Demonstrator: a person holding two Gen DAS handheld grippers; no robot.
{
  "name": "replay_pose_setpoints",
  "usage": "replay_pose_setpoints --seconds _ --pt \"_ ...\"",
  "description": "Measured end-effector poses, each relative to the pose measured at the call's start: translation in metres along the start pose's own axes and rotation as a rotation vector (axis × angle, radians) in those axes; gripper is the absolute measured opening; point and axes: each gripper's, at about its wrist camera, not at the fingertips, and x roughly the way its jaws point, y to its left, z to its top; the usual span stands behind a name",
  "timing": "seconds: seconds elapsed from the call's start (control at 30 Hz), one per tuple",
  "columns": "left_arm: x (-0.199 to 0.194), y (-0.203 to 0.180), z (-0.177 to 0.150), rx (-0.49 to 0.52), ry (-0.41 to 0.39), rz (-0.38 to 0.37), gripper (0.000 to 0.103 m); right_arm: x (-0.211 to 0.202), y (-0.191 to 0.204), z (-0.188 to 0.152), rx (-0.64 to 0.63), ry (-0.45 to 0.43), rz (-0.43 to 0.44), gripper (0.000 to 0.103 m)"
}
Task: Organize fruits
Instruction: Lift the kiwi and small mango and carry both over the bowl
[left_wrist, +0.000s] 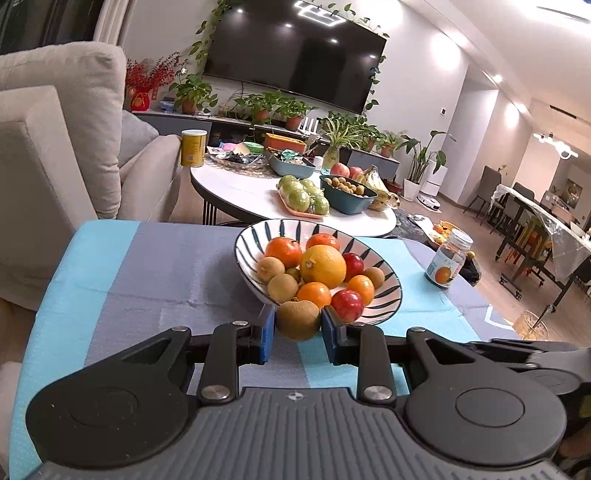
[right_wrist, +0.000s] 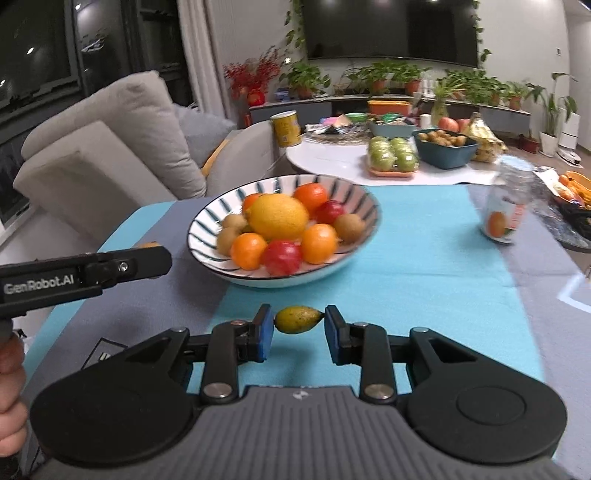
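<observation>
Left wrist view: left tool (left_wrist: 298, 325) clamped on a brown kiwi (left_wrist: 297, 319), held just at the near rim of the striped bowl (left_wrist: 246, 240) full of fruit. Right tool (right_wrist: 299, 325) pinches a small yellow-green fruit (right_wrist: 297, 319) end to end above the blue-grey surface (right_wrist: 424, 258), near the bowl.

The bowl (left_wrist: 388, 291) is white with dark blue-green stripes fanning out from its middle. In it lie orange tangerines (left_wrist: 283, 252), one big yellow-orange citrus (left_wrist: 323, 266), red plums (left_wrist: 347, 304) and brown kiwis (left_wrist: 282, 288). The cloth on the counter (left_wrist: 147, 280) runs in bands of turquoise and grey-blue. Both claws are black with blue pads (right_wrist: 265, 332). The small fruit (right_wrist: 298, 319) is yellow-green; the jar (left_wrist: 445, 264) bears an orange picture.
</observation>
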Motion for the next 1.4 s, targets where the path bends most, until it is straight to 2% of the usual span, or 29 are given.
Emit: replay_pose_setpoints --seconds 0.33,0.57,0.73,0.87,1.2,1.4 --pt "-0.03 -0.036 0.007 0.071 -0.052 -0.002 0.025 -0.037 -0.027 0.003 0.053 -0.073 -0.039 0.063" --pt "-0.062 -0.066 0.022 0.139 -0.12 0.026 0.025 -0.058 -0.032 0.007 0.067 -0.134 -0.014 0.063" --pt "-0.092 -0.085 0.033 0.139 -0.2 0.064 0.025 -0.075 -0.035 0.013 0.073 -0.182 0.013 0.063" --pt "-0.108 -0.099 0.038 0.15 -0.227 0.094 0.025 -0.085 -0.039 0.017 0.079 -0.215 0.028 0.063" --pt "-0.117 -0.103 0.041 0.123 -0.233 0.139 0.025 -0.099 -0.039 0.032 0.067 -0.278 0.077 0.063" --pt "-0.112 -0.094 0.048 0.081 -0.214 0.162 0.025 -0.091 -0.042 0.043 0.077 -0.278 0.095 0.063"
